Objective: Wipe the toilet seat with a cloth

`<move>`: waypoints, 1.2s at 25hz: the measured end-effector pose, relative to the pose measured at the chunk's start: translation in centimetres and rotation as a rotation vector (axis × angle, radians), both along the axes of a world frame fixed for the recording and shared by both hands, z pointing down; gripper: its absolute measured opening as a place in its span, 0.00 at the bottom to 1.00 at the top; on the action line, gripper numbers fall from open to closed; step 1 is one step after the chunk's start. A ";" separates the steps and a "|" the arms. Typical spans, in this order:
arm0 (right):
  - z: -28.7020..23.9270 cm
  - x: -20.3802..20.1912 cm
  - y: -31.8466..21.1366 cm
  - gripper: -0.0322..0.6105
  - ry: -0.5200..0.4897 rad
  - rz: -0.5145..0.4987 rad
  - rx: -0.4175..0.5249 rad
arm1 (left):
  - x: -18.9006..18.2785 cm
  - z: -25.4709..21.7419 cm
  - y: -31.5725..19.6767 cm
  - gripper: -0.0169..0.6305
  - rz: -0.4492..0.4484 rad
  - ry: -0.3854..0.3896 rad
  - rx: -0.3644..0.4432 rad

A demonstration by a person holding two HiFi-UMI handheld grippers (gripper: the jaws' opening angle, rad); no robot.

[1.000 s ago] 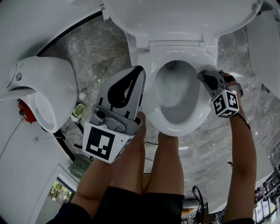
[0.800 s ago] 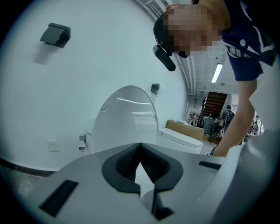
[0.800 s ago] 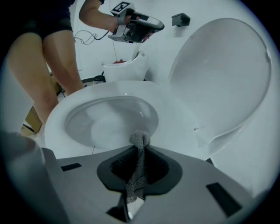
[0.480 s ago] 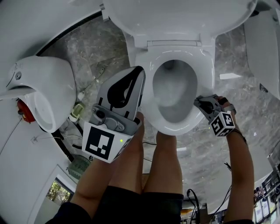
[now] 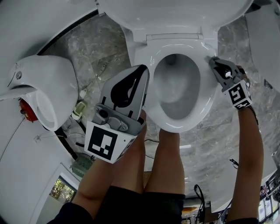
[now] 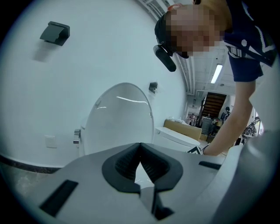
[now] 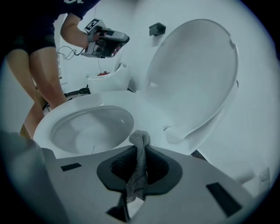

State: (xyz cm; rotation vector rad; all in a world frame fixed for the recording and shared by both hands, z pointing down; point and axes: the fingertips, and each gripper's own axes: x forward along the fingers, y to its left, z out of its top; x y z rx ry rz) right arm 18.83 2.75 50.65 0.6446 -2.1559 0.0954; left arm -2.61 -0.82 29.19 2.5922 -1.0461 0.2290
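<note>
The white toilet seat (image 5: 205, 94) lies down around the bowl, and the lid (image 5: 175, 13) stands raised behind it. My right gripper (image 5: 211, 60) rests at the seat's far right part, near the hinge. It is shut on a grey knitted cloth (image 7: 139, 170), whose tip pokes out past the jaws toward the seat (image 7: 131, 103) and the lid (image 7: 192, 74). My left gripper (image 5: 142, 72) hangs in the air left of the bowl, shut with nothing in it. The left gripper view shows its jaws closed (image 6: 140, 146) before the raised lid (image 6: 118, 118). The left gripper (image 7: 120, 39) also shows in the right gripper view.
The person's bare legs (image 5: 162, 162) stand right at the bowl's front. A second white fixture (image 5: 43, 92) with a red part (image 5: 26, 111) stands at left. Another white fixture (image 5: 262, 43) is at right. Grey marble floor (image 5: 100, 48) carries cables and small items (image 5: 76, 111).
My right gripper slid along the seat's right side: first toward the front, then back up to the far right near the hinge. The left gripper has barely moved.
</note>
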 end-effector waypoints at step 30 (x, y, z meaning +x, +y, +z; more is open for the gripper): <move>1.9 -2.4 11.2 0.14 -0.086 0.148 -0.146 | 0.6 -0.9 -0.1 0.05 0.016 0.027 -0.006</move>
